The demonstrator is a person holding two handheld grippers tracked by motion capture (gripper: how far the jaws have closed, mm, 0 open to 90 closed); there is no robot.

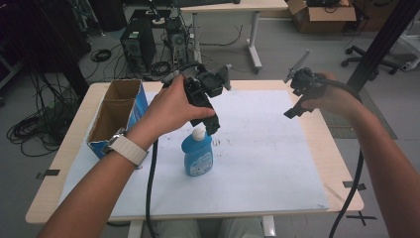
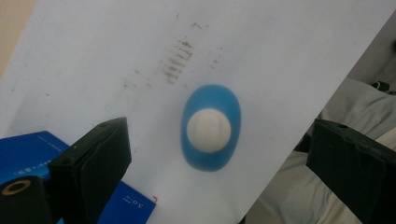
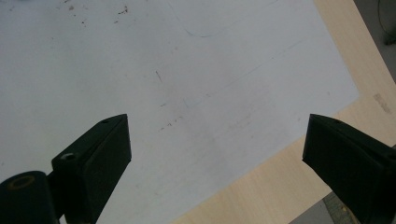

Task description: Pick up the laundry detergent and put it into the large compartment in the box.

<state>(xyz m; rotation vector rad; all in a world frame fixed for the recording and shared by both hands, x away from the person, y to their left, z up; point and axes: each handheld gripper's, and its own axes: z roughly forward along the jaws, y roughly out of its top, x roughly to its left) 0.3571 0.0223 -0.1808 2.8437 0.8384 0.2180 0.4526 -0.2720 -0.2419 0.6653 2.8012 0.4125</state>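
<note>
1. Standing upright on the white sheet (image 1: 267,163) that covers the bench (image 1: 337,163), the blue bottle (image 1: 198,157) with its white cap (image 1: 198,134) sits near the middle of the bench, a little toward the person's side.
2. The left hand-held gripper (image 1: 212,124) hangs directly above the bottle, its jaws pointing down and spread wide apart; in the high view the lower jaw tip sits just beside the cap.
3. In the left gripper view the bottle (image 2: 211,127) appears from straight above, between the two jaws but clear of both, with the white cap (image 2: 208,130) centred in the blue body.
4. The left hand (image 1: 173,106) wraps over the gripper body from the left, wrist bent downward, with a pale watch strap (image 1: 128,148) on the forearm.
5. The right hand-held gripper (image 1: 297,106) is held well apart from the bottle, raised over the right part of the bench; its jaws are spread wide and grip nothing, as the right gripper view shows over bare sheet (image 3: 187,93) and the bench edge (image 3: 261,196).
6. The right hand (image 1: 334,99) holds its gripper with the forearm reaching in from the lower right.
7. An open cardboard box (image 1: 116,114) with blue sides stands at the left edge of the bench, beside the left forearm; its blue side (image 2: 28,149) shows in the left gripper view.
</note>
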